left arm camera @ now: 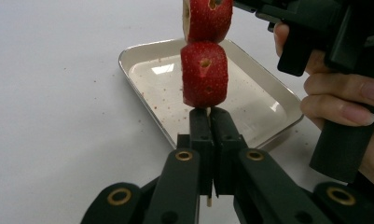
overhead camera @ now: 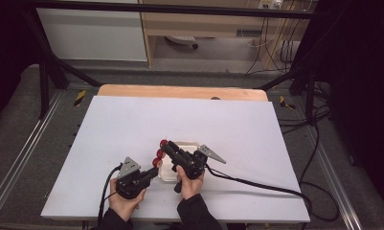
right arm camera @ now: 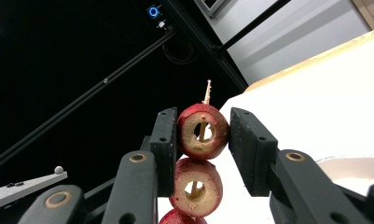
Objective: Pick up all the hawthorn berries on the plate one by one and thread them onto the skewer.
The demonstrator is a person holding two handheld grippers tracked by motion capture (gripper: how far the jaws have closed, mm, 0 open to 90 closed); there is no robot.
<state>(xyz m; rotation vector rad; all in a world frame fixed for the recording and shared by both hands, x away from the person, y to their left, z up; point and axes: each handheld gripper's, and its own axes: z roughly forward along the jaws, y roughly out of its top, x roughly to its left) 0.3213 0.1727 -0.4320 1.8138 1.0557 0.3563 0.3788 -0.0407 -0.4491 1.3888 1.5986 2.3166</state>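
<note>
A thin wooden skewer (right arm camera: 206, 91) carries three red cored fruit pieces (overhead camera: 159, 153) and stands tilted over a small metal tray (overhead camera: 187, 146). My left gripper (left arm camera: 209, 119) is shut on the skewer's lower end, just beneath the lowest piece (left arm camera: 204, 79). My right gripper (right arm camera: 203, 135) has its jaws pressed on either side of the top piece (right arm camera: 217, 140), with the skewer tip poking out beyond it. In the high view my left gripper (overhead camera: 153, 171) sits near the table's front and my right gripper (overhead camera: 164, 145) reaches in from the right.
The tray (left arm camera: 250, 102) lies on a white table top (overhead camera: 132, 120) and holds only red crumbs. Black cables (overhead camera: 256, 184) trail from both grippers toward the front and right. A dark frame surrounds the table.
</note>
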